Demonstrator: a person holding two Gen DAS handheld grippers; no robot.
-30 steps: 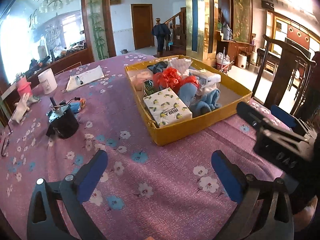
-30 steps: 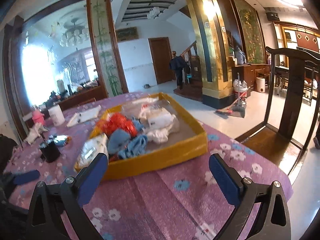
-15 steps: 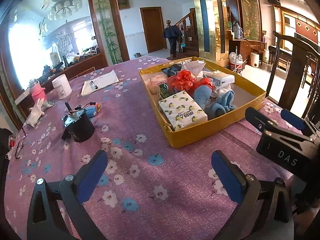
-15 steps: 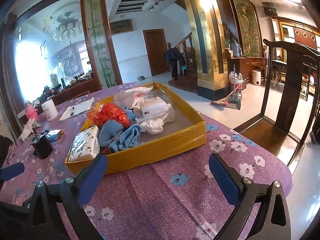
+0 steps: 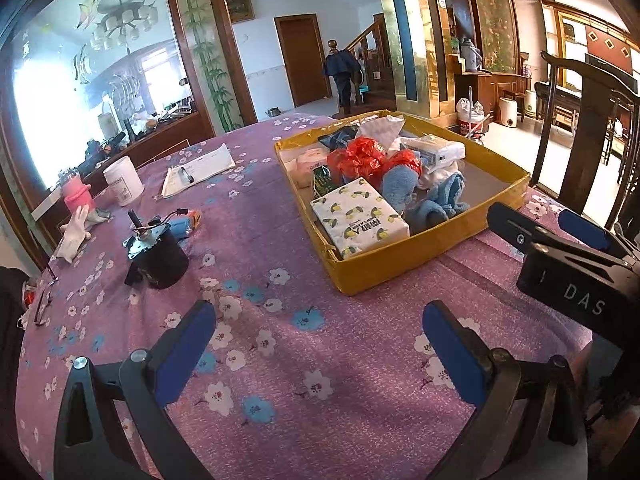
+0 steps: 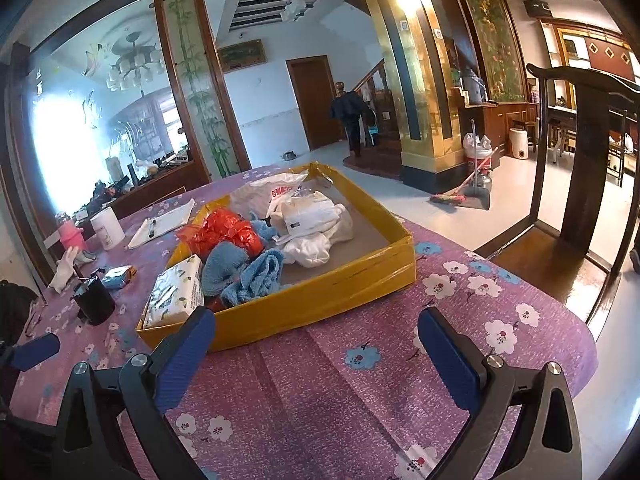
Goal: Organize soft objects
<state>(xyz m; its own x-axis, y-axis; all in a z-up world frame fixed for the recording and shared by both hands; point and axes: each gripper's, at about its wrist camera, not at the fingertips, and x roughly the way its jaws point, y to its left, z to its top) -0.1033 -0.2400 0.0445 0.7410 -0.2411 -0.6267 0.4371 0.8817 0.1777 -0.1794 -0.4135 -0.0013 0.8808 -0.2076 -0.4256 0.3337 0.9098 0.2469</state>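
Both tongs hover above a counter covered in a purple cloth (image 5: 304,360) printed with white and blue flowers. The left tongs (image 5: 320,344) stand wide apart and hold nothing. The right tongs (image 6: 316,344) are also wide and empty, and sit just short of the near wall of a shallow yellow box (image 6: 320,300).

The soft things lie heaped inside that box: a blue towel (image 6: 256,276), a crumpled red plastic bag (image 6: 224,232), white cloth (image 6: 312,248), a white plastic bag (image 6: 276,192) and a lemon-printed pack of tissues (image 5: 360,220) at the near left corner. The right half of the box floor is bare.

Likely trouble from here: the heap is tangled, so a pinch on the towel may drag the red bag or white cloth along with it. The thin bags may slip from the pads. The box looks light, so a sideways pull could slide it across the cloth, perhaps toward the counter's rounded edge on the right, which is near. The two tongs are close together and could knock each other.

Elsewhere on the counter, well left of the box, stand a black pot (image 5: 158,260), a white cup (image 5: 124,184), a pink bottle (image 5: 78,196), a notepad with a pen (image 5: 196,168) and a white glove (image 5: 74,236). The room is large, with gold pillars, a brown door, a dark wooden chair (image 6: 580,152) on the right and a broom on the pale floor. A person stands far off by the stairs.
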